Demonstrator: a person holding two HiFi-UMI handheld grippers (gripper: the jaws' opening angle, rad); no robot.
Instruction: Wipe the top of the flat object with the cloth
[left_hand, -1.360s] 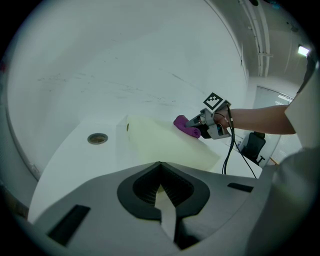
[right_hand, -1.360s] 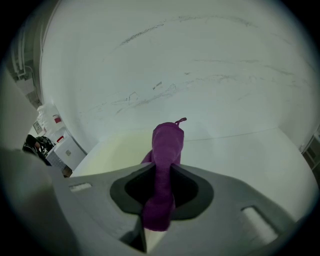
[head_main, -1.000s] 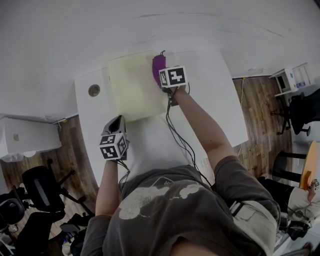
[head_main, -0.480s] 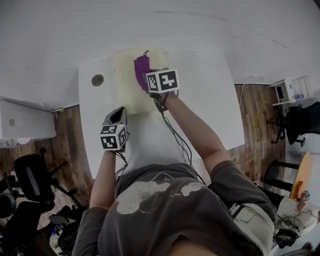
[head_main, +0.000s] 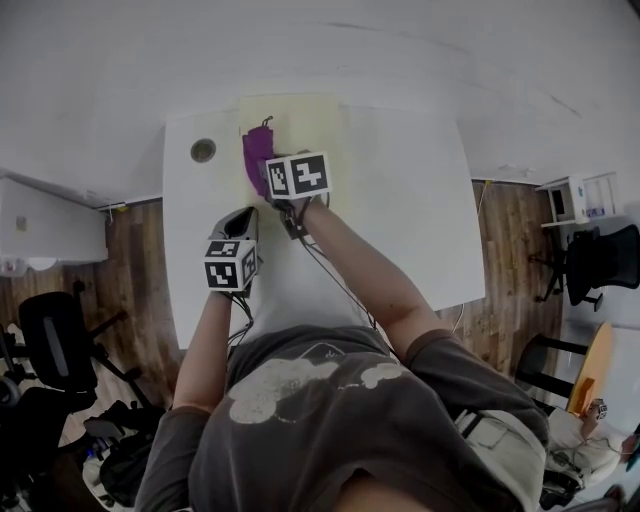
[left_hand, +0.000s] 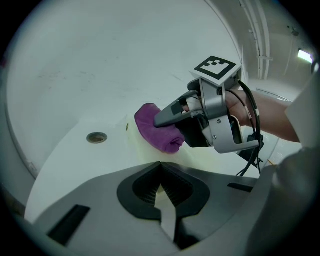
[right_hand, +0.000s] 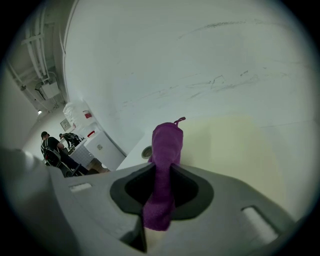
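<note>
A pale yellow flat sheet (head_main: 300, 125) lies at the far edge of the white table (head_main: 400, 210), against the wall. My right gripper (head_main: 268, 172) is shut on a rolled purple cloth (head_main: 256, 152), which presses on the sheet's left edge. In the right gripper view the cloth (right_hand: 166, 145) runs up between the jaws of my right gripper (right_hand: 161, 192), with the sheet (right_hand: 235, 145) spreading to the right. My left gripper (head_main: 237, 222) hovers over the table nearer me, shut and holding nothing. The left gripper view, past my left gripper (left_hand: 160, 167), shows the cloth (left_hand: 157, 131) on the sheet (left_hand: 200, 159).
A round cable hole (head_main: 203, 150) sits in the table's far left corner, close to the cloth. A white wall rises right behind the table. A white cabinet (head_main: 50, 235) and office chairs (head_main: 55, 355) stand on the wooden floor to the left.
My right gripper has slid the purple cloth leftward across the yellow sheet, from its right edge to its left edge. The left gripper has stayed about where it was.
</note>
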